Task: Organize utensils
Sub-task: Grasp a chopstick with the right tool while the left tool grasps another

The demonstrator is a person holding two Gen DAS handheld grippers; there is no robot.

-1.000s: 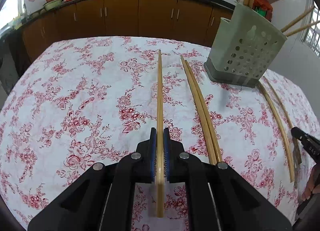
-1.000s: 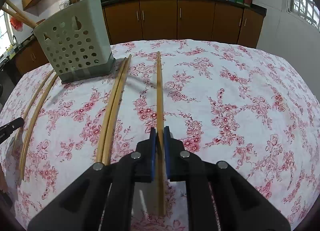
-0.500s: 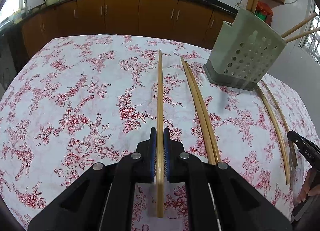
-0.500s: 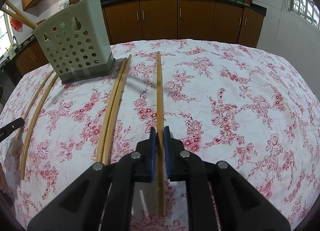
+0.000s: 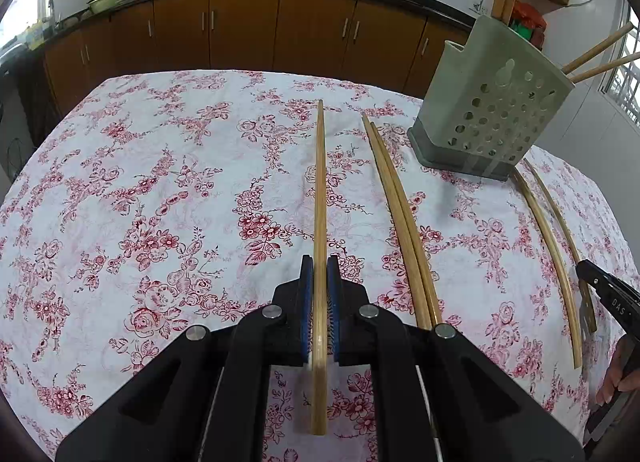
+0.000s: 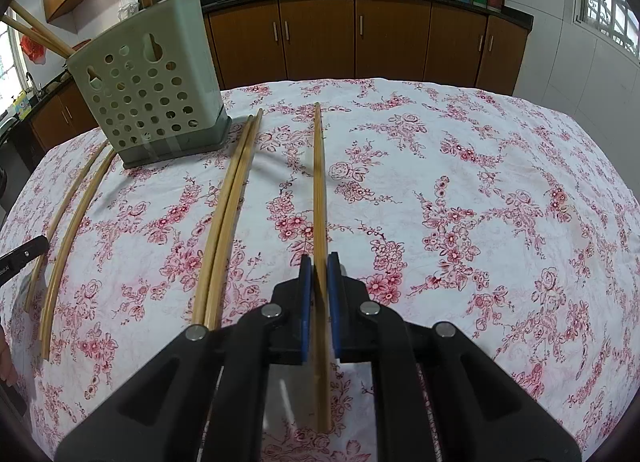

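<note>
My left gripper (image 5: 319,266) is shut on a long wooden chopstick (image 5: 320,190) that points away over the floral tablecloth. My right gripper (image 6: 319,264) is shut on another wooden chopstick (image 6: 319,182) the same way. A pale green perforated utensil holder (image 5: 492,110) stands at the far right in the left wrist view and at the far left (image 6: 148,90) in the right wrist view, with several chopsticks standing in it. A pair of chopsticks (image 5: 400,214) (image 6: 228,214) lies on the cloth between each held stick and the holder. Another curved-looking pair (image 5: 548,246) (image 6: 68,234) lies beyond the holder.
The table carries a white cloth with red flowers (image 5: 160,202). Brown kitchen cabinets (image 5: 248,30) and a dark counter with woks run along the back. The other gripper's tip shows at the right edge (image 5: 600,286) and at the left edge (image 6: 24,254).
The left wrist view has shifted slightly, with the holder a little further right. Both grippers stay shut on their chopsticks.
</note>
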